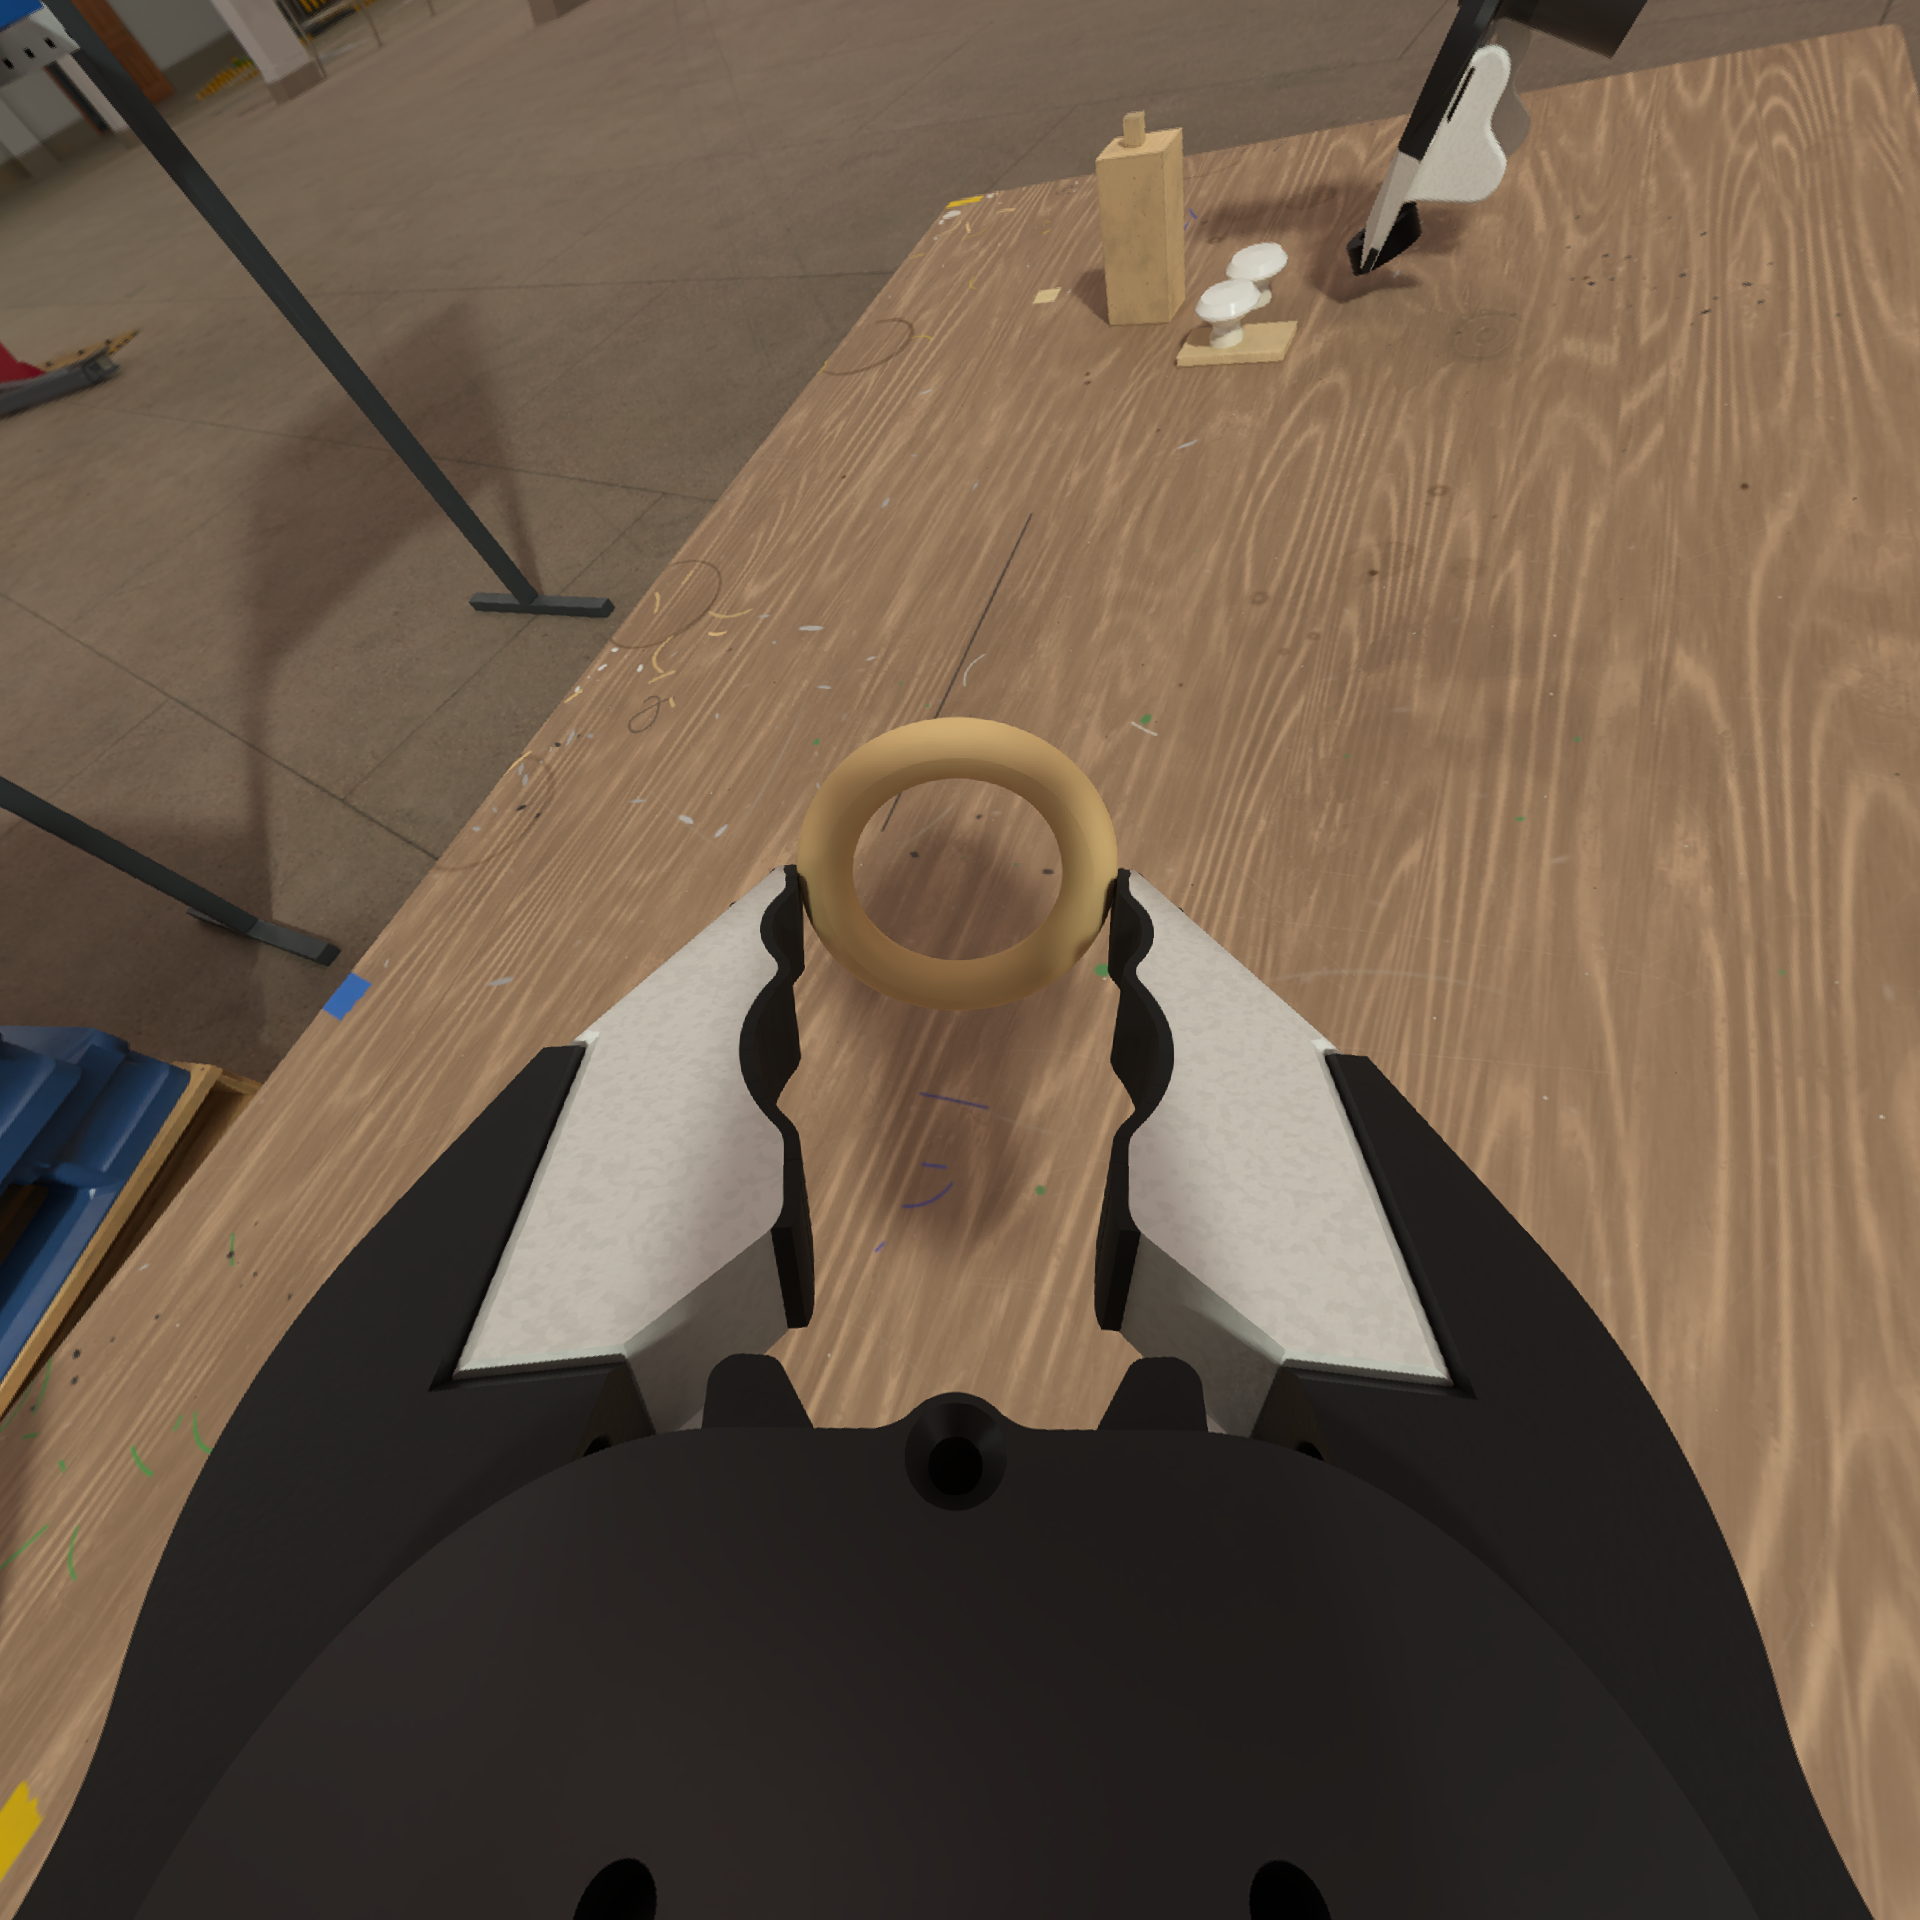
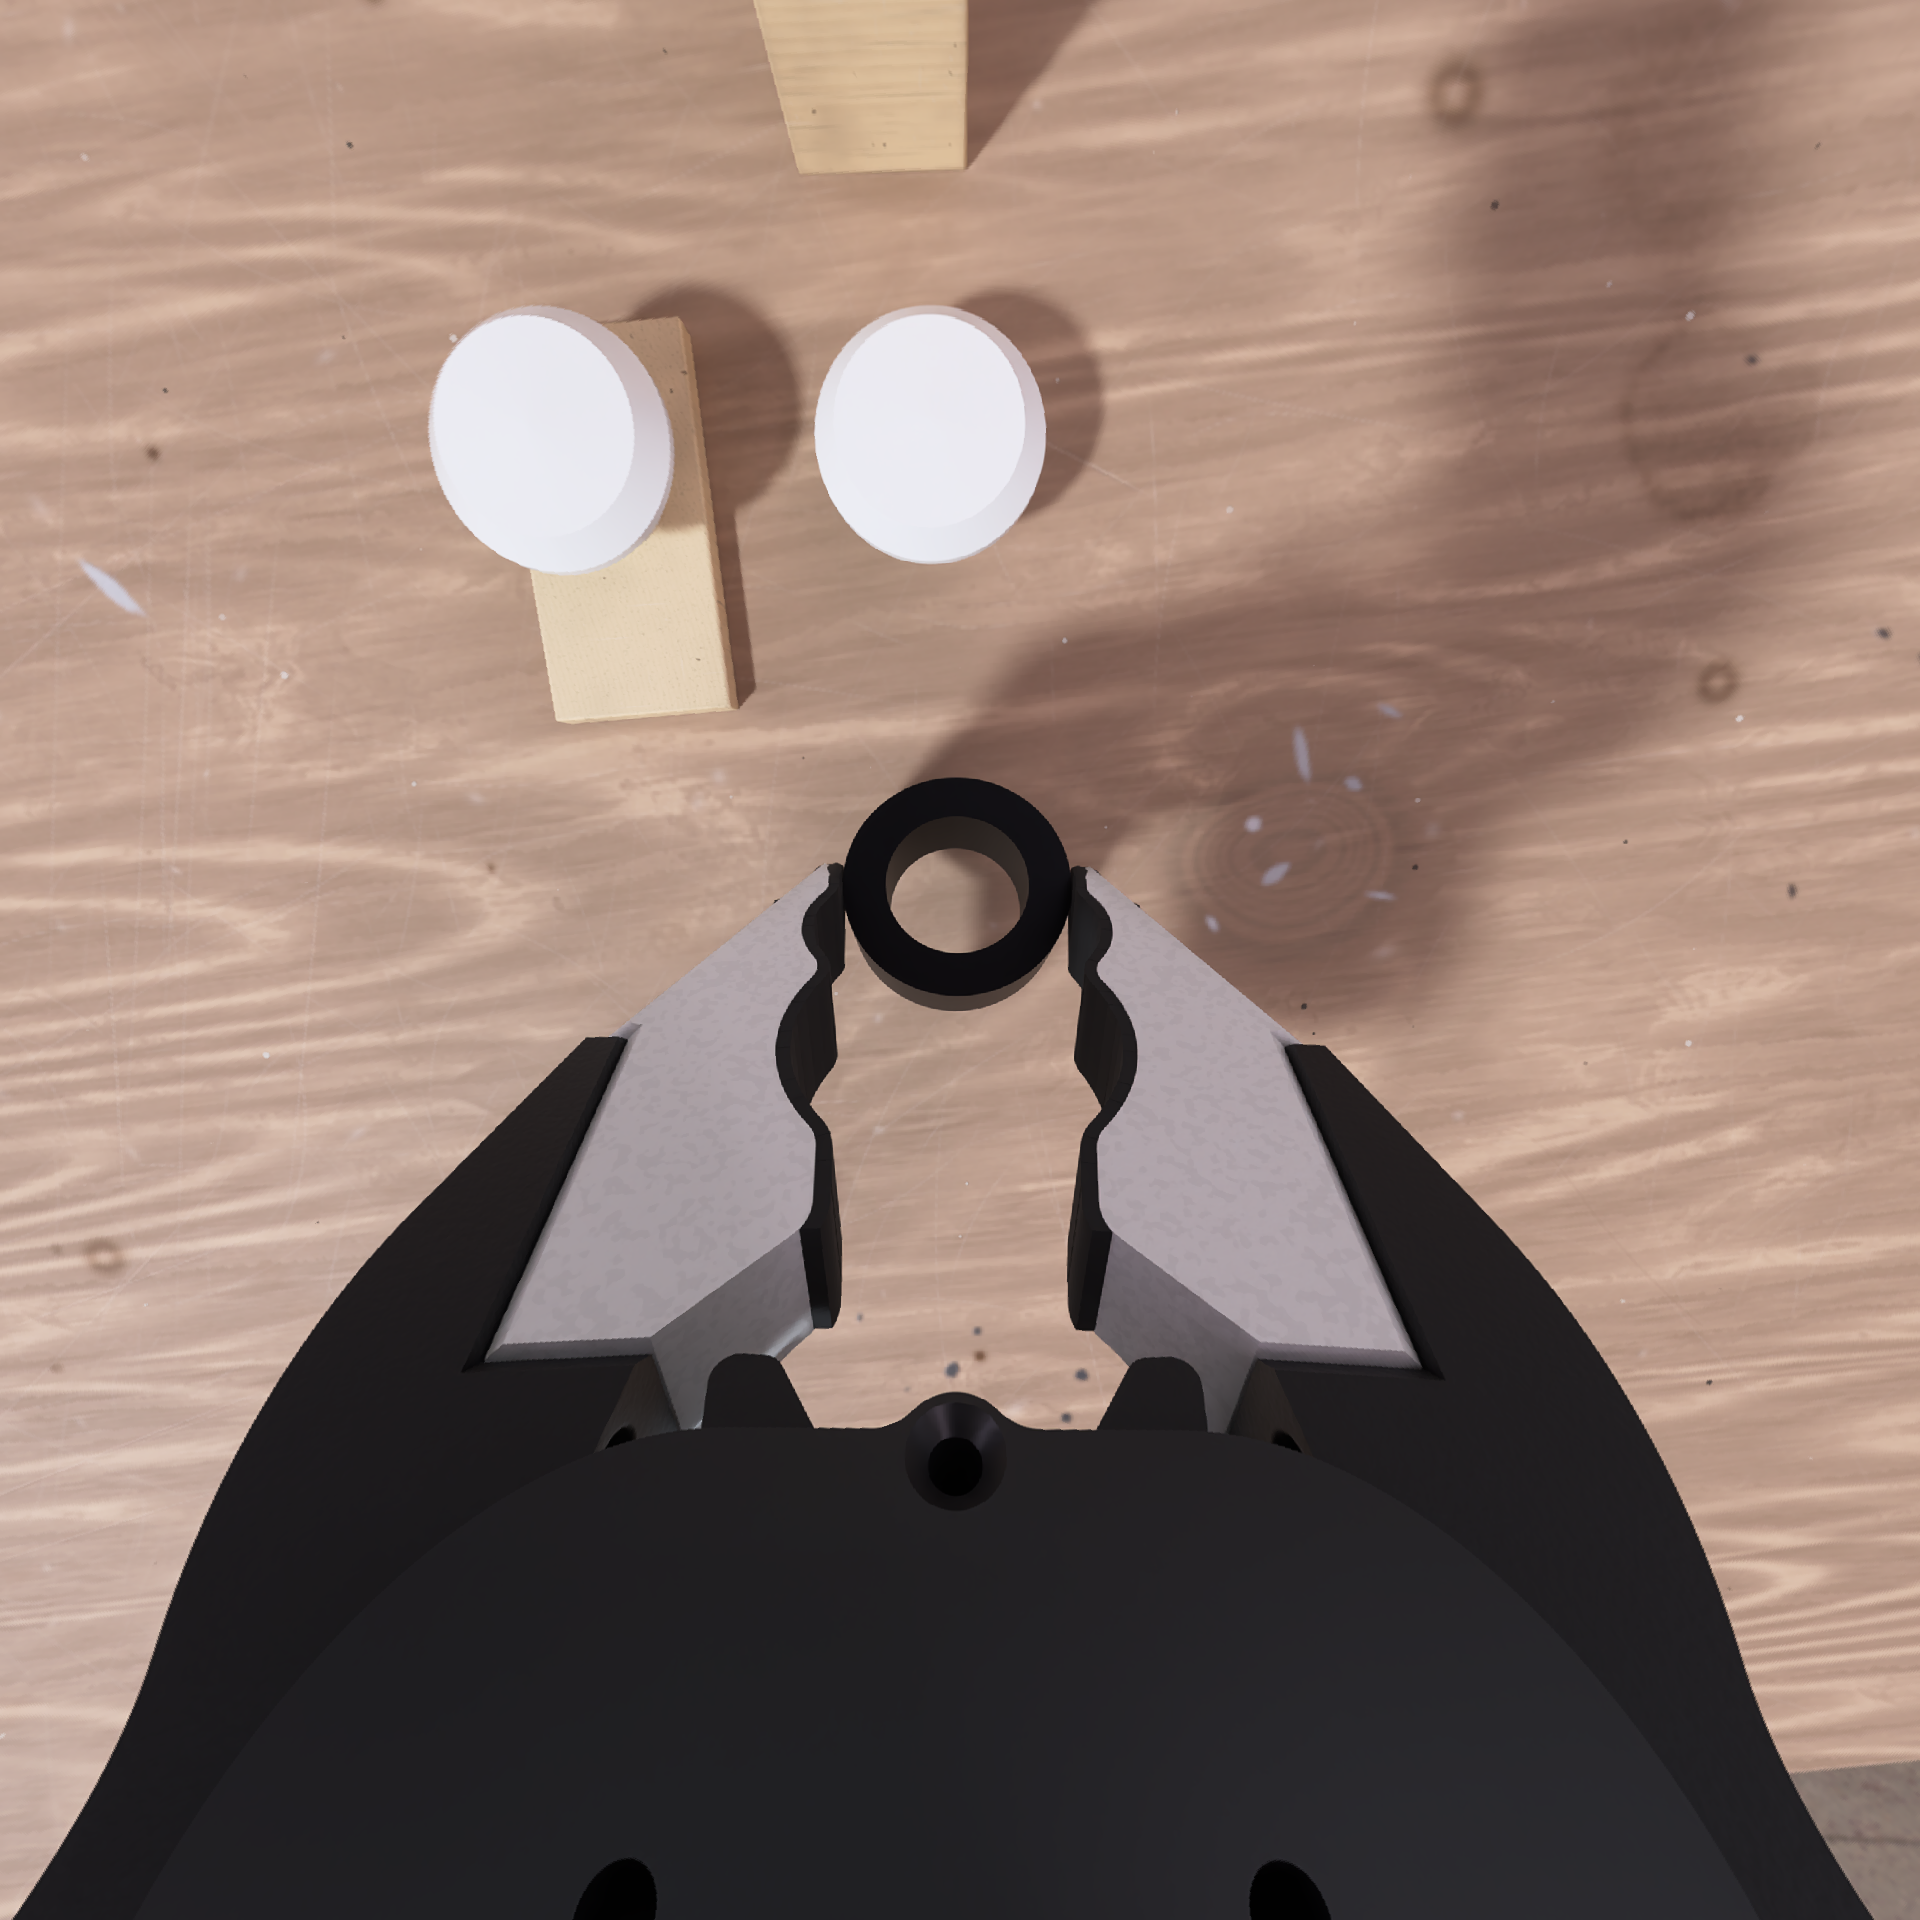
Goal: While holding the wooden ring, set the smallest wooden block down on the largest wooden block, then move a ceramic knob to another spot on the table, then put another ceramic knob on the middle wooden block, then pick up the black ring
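Here, in my left wrist view, my left gripper (image 1: 956,883) hangs above the wooden table (image 1: 1455,831), its fingertips clamped on either side of the wooden ring (image 1: 831,894); far ahead stands the tall wooden block (image 1: 1143,223) with the small block (image 1: 1134,127) on top; beside it two white ceramic knobs (image 1: 1244,294), the nearer on the flat block (image 1: 1257,345); the right gripper (image 1: 1377,249) points down just beyond them.

In my right wrist view, my right gripper (image 2: 956,899) looks straight down; its tips press the black ring (image 2: 868,894) from both sides; I cannot tell whether the ring is off the table; ahead, one knob (image 2: 545,436) sits on the flat block (image 2: 634,623), the other knob (image 2: 928,433) on bare table (image 2: 312,935).
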`<state>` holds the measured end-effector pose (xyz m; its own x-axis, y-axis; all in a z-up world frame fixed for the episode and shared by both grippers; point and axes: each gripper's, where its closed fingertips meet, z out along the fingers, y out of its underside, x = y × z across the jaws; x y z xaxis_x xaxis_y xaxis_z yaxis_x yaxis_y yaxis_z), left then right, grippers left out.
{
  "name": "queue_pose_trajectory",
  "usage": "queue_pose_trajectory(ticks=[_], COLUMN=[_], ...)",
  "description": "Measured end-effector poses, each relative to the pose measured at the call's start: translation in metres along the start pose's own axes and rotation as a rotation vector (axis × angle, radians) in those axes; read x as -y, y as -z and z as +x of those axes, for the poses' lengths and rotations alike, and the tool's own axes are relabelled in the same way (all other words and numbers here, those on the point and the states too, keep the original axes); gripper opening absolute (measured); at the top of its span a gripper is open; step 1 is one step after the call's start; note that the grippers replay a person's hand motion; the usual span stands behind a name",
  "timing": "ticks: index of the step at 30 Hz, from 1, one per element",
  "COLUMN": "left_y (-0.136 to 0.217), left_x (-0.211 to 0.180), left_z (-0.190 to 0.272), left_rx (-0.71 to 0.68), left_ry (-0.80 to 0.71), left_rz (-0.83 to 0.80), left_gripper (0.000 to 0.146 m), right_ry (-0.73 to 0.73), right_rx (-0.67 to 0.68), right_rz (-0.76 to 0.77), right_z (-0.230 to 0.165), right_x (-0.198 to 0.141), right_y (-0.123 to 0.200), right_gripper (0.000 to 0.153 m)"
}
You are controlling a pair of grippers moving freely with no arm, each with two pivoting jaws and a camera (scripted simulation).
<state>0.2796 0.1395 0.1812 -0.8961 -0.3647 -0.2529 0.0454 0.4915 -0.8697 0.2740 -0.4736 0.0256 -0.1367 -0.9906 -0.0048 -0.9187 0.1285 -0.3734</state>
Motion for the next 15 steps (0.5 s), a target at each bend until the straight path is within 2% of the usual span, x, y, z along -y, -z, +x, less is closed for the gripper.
queue_pose_trajectory(ticks=[6, 15], left_y=[0.000, 0.002], left_x=[0.000, 0.001], left_z=[-0.001, 0.001], left_rx=[0.001, 0.002], left_ry=[0.002, -0.003], left_rz=[-0.002, 0.004], left_gripper=[0.059, 0.059], right_ry=[0.005, 0.021], right_rx=[0.016, 0.035], right_rz=[-0.108, -0.186], right_z=[0.000, -0.004], right_x=[-0.006, -0.015], right_y=[-0.002, 0.002], right_gripper=[0.043, 0.043])
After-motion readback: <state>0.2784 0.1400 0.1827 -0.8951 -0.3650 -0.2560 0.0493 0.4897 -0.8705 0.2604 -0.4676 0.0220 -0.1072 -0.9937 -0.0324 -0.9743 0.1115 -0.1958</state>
